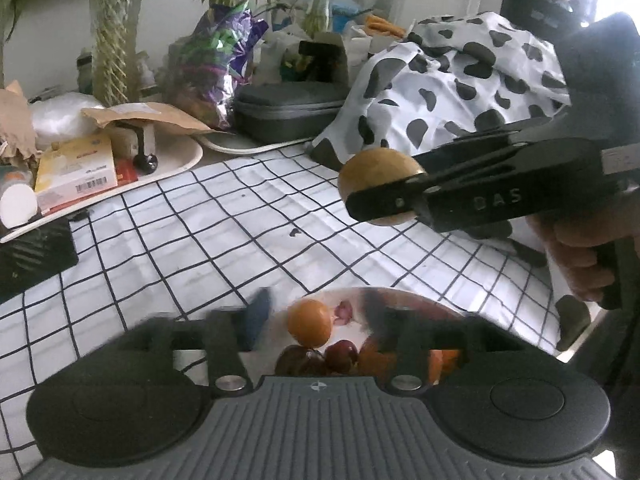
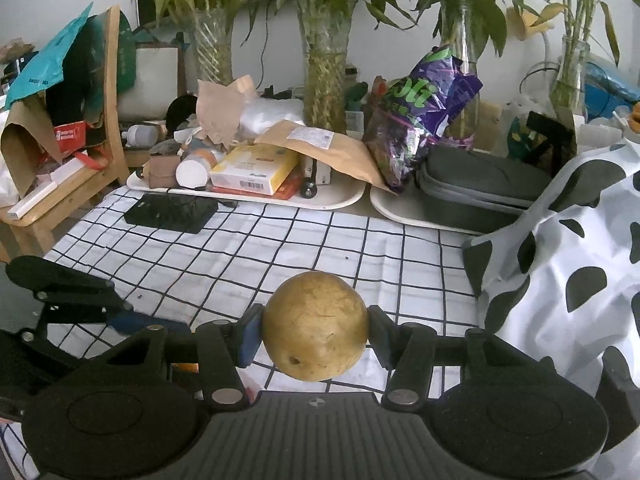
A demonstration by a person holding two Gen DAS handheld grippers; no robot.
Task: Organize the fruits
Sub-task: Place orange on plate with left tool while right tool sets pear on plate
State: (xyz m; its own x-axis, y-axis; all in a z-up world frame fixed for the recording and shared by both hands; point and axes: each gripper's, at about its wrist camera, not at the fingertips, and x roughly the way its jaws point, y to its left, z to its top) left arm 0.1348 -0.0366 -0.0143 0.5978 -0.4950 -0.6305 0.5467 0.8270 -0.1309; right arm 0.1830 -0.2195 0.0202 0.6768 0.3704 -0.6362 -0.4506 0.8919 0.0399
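- The checked tablecloth (image 2: pixel 280 240) carries the whole scene; a cow-print cloth (image 2: pixel 568 264) is heaped on my right, and two white trays (image 2: pixel 344 200) of clutter sit along the far edge.
- The plate (image 1: pixel 404 300) of fruit lies directly under my left gripper (image 1: pixel 316 320), near the table's front edge.
- My right gripper (image 2: pixel 314 328) is clamped on one round, golden-brown pear-like fruit (image 2: pixel 315 326), a pad pressed against each side, and holds it clear above the cloth. From the left camera it hangs up and to the right of the plate.
- My left gripper's jaws stand apart with no pad touching anything. An orange fruit (image 1: pixel 309 323) sits between the fingers in that view, resting on the plate rather than gripped.
- I judge this step to be carrying the golden fruit over to join the others. The next move calls for swinging my right hand across and down over a bare part of the plate, then letting go gently so nothing rolls off.
- Count: one fruit held and one orange fruit in plain sight. At least two dark red ones (image 1: pixel 340 354) and some orange pieces lie partly hidden, so I cannot count those exactly.
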